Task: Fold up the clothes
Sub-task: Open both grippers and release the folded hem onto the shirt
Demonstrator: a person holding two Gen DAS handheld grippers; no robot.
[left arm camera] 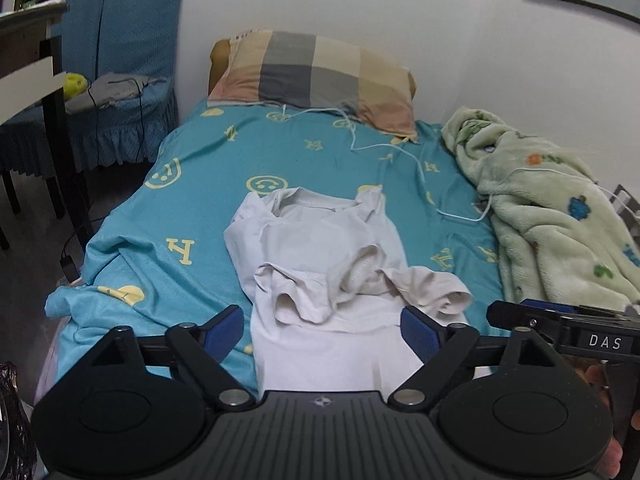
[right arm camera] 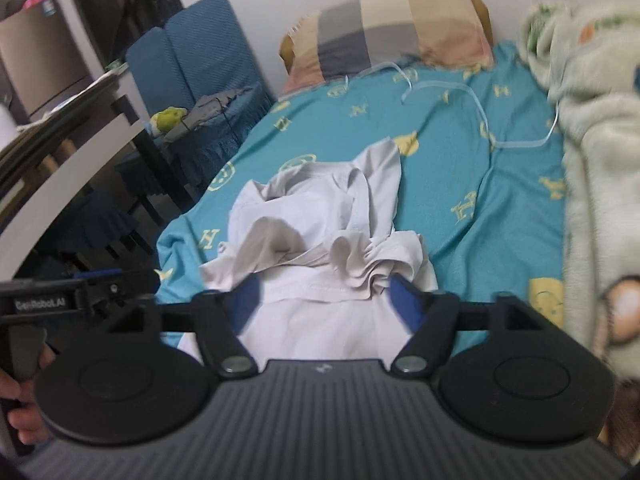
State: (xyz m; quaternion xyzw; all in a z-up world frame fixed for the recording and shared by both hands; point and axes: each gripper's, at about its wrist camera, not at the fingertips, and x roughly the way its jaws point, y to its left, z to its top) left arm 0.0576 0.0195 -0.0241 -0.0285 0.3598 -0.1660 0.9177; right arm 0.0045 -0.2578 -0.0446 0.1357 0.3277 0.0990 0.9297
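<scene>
Teal bed sheet (left arm camera: 192,184) carries the white T-shirt (left arm camera: 320,248), lying lengthwise ahead of and below both tools, collar far. I see left tool (left arm camera: 324,330) and right tool (right arm camera: 320,304) wide open, empty, equally near its hem.

White shirt (left arm camera: 320,256) on teal bedsheet (left arm camera: 208,200)

A teal bedsheet (left arm camera: 224,168) with yellow smiley prints covers the bed. At its head lies a checked pillow (left arm camera: 316,72); a thin white cable (left arm camera: 404,152) trails across the sheet below it. A green fleece blanket (left arm camera: 552,216) is heaped along the sheet's right side, and a blue-covered chair (left arm camera: 120,60) stands left of it
</scene>
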